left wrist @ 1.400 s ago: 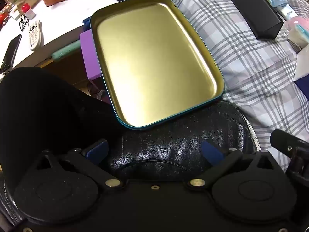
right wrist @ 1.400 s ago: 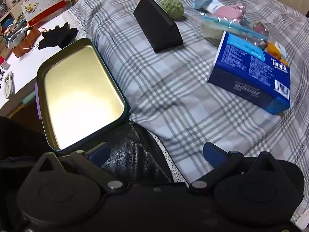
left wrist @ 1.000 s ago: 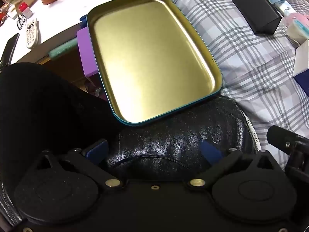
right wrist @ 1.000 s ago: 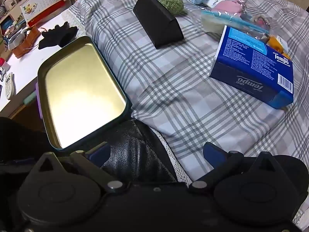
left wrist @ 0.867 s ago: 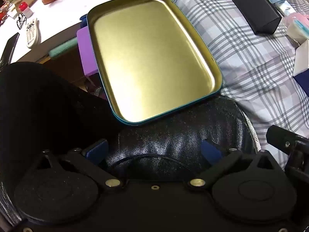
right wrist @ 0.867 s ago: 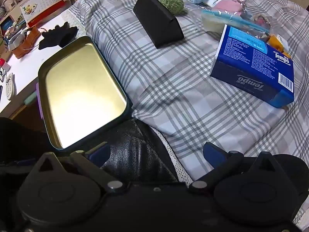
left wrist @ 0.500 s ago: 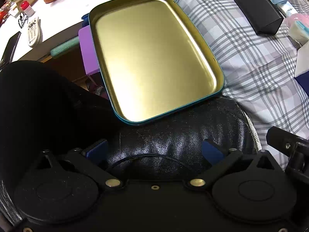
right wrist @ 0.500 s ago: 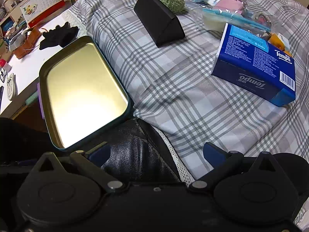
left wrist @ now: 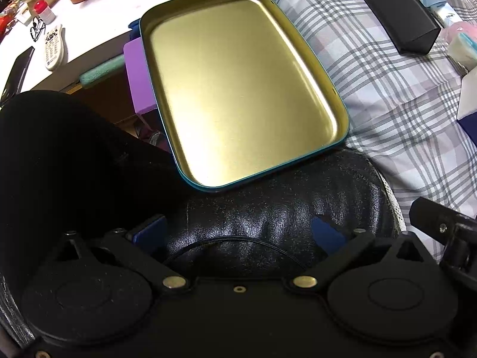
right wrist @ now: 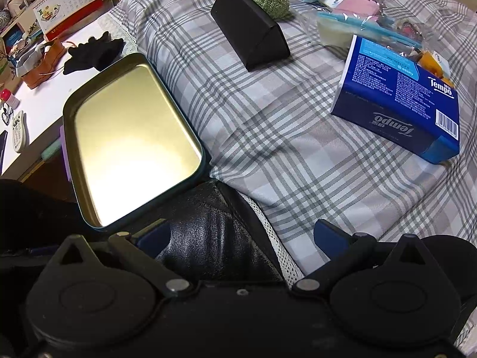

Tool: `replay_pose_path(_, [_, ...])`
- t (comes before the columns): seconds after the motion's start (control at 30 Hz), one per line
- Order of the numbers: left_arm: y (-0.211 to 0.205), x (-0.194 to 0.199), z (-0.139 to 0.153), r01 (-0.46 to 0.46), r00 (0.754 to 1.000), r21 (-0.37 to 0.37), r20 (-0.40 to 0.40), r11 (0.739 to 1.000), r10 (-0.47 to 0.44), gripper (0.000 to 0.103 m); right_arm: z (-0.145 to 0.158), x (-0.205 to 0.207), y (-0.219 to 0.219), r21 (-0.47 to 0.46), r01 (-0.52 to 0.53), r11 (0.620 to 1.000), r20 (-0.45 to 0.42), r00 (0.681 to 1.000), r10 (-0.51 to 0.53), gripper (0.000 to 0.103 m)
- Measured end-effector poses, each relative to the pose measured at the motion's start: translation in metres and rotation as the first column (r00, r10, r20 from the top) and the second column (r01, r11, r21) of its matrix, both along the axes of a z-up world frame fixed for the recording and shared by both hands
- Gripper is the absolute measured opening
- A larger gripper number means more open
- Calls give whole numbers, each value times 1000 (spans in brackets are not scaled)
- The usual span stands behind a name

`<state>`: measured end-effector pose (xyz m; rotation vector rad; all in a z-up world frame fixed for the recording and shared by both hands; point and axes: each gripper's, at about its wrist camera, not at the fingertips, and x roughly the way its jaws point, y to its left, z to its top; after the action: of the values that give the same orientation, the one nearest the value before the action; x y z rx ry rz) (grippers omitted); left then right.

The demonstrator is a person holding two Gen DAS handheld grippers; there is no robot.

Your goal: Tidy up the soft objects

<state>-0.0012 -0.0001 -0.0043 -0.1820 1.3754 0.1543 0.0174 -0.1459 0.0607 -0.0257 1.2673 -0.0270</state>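
Left tongs point(left wrist: 238, 232) spread wide, straddling a black cushion point(left wrist: 268, 208), no squeeze visible. Right tongs point(right wrist: 241, 235) also wide open, gripping nothing. Gold tin point(right wrist: 131, 137) at 11 o'clock on the bed point(right wrist: 283, 137); tissue pack point(right wrist: 396, 110) at 2 o'clock.

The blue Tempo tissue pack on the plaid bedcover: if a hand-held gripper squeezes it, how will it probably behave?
The blue Tempo tissue pack probably yields, since its wrapper looks like thin glossy film, which may also be slippery. It seems light for its size. Lying flat on the soft plaid bedcover, it should slide, not roll.
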Motion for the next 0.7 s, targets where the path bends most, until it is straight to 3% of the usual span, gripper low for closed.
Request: replay_pose_path(0.7, [-2,-2,-2,0,1000,6,-4,1000,0,99,-1,2,-1,1,0,1000,-7,1000,0,103])
